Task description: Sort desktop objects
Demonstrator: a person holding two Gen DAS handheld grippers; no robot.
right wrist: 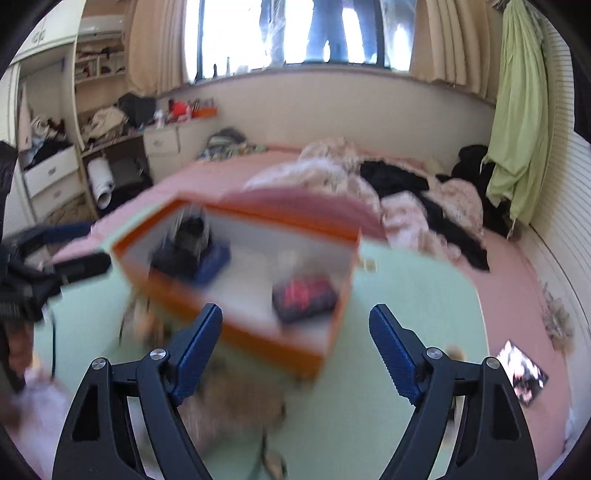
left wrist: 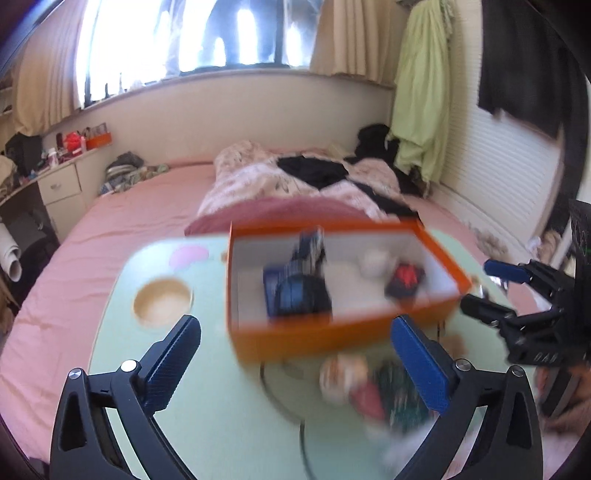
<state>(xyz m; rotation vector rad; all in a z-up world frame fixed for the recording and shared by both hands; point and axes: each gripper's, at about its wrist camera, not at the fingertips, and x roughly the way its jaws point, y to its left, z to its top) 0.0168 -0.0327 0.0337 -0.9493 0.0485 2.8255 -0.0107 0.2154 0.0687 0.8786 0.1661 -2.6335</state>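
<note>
1. Left wrist view shows the left gripper (left wrist: pixel 295 350) with its fingers spread wide and nothing between them, hovering over the pale green table (left wrist: pixel 207 406) just in front of the orange box (left wrist: pixel 332 284)
2. Right gripper (right wrist: pixel 295 347) is likewise spread and empty, facing the same orange box (right wrist: pixel 236 280) from its other side
3. Already inside the box: a dark blue item (left wrist: pixel 295 291), a small white object (left wrist: pixel 375 262) and a red-and-black object (left wrist: pixel 404 278); the sorting looks partly done
4. Still loose on the table near the box is a blurred cluster of small things (left wrist: pixel 369 387), too smeared to name, plus a tan round dish (left wrist: pixel 162 301) and a pink disc (left wrist: pixel 188 255)
5. Next move, as I judge it: lower one gripper onto a loose piece, pinch it, and lift it over the box rim
6. Motion blur is heavy, so exact contacts cannot be told
7. Table stands on a pink bed (left wrist: pixel 110 229) with rumpled bedding, under a bright window (left wrist: pixel 192 33) in a cluttered bedroom
</note>
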